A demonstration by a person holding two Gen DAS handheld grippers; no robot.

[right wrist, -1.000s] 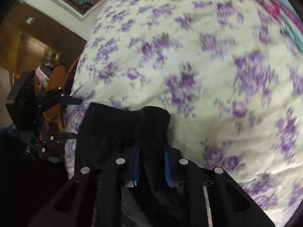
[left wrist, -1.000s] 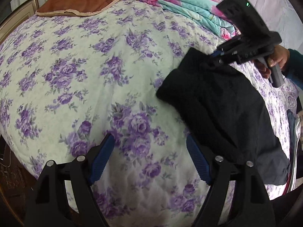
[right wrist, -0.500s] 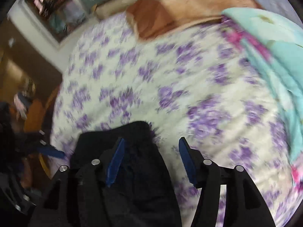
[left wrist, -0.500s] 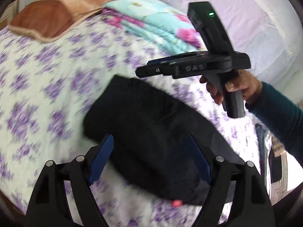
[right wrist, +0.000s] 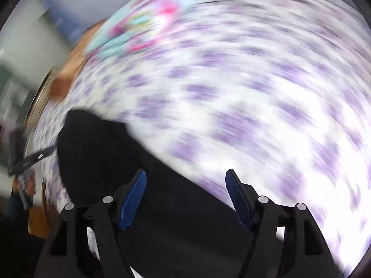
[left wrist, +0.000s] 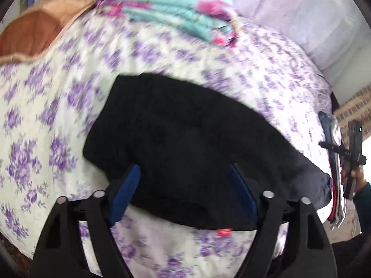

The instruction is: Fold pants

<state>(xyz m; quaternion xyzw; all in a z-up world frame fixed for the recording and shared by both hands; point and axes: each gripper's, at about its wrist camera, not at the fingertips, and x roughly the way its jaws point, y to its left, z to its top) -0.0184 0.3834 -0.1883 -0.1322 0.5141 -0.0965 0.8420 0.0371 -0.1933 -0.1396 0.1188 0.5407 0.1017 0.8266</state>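
The black pants point(left wrist: 185, 143) lie folded into a compact bundle on the purple-flowered bedspread point(left wrist: 58, 115). A small red tag point(left wrist: 223, 232) shows at their near edge. My left gripper point(left wrist: 184, 178) is open and empty, hovering over the near edge of the pants. My right gripper point(right wrist: 185, 183) is open and empty above the pants point(right wrist: 104, 157), in a heavily blurred view. The right gripper also shows far right in the left wrist view point(left wrist: 352, 153), off the bed's edge. The left gripper shows at the left edge of the right wrist view point(right wrist: 27, 159).
A folded teal and pink blanket point(left wrist: 171, 11) and an orange-brown pillow point(left wrist: 39, 23) lie at the far end of the bed. A stack of folded clothes point(left wrist: 334, 173) sits at the bed's right edge. A wooden bed frame point(right wrist: 37, 220) borders the left.
My right gripper opened, let go of the pants and swung away to the right off the bed. My left gripper moved over the pants. The pants stay folded on the bed.
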